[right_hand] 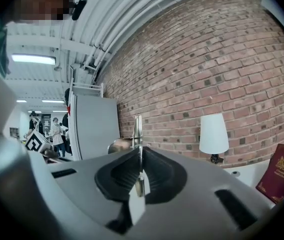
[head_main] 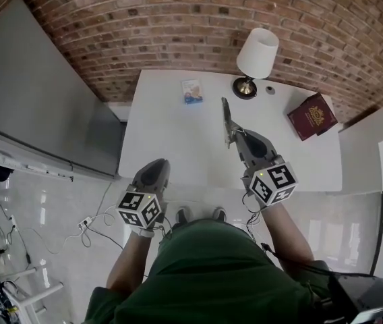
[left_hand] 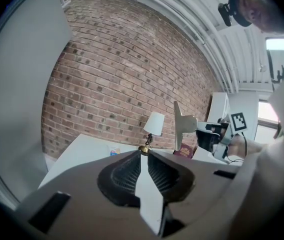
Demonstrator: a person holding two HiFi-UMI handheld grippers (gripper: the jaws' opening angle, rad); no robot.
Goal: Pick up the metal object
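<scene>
Two grippers are in your hands, both over the near side of a white table (head_main: 171, 133) set against a brick wall (head_main: 144, 19).

Far to your left, a tall grey panel (head_main: 36, 93) runs alongside the table, with loose cables (head_main: 9, 228) on the floor below it.

Your left gripper (head_main: 156, 165) hovers over the table's near edge. Its jaws meet at the tips and hold nothing.

Further back on the table lies a small card (head_main: 191, 91) with blue print, well apart from both grippers.

Right of it is the metal object (head_main: 226, 117), a thin flat plate. Your right gripper (head_main: 236, 133) has its jaws clamped on the plate's near end. It holds the plate upright and edge-on to you, above the tabletop and touching nothing else. From the left gripper view it shows its broad face, standing tall.

Just past the plate's far end stands a lamp (head_main: 257, 54) with a white shade and a brass base, close to the wall. It is the nearest thing ahead of the plate. A small round object (head_main: 270, 90), too small to make out, sits just beside the lamp's base.

Furthest right, a dark red book (head_main: 313, 115) with a gold crest lies near the table's far right corner, apart from the lamp and from your right gripper.
</scene>
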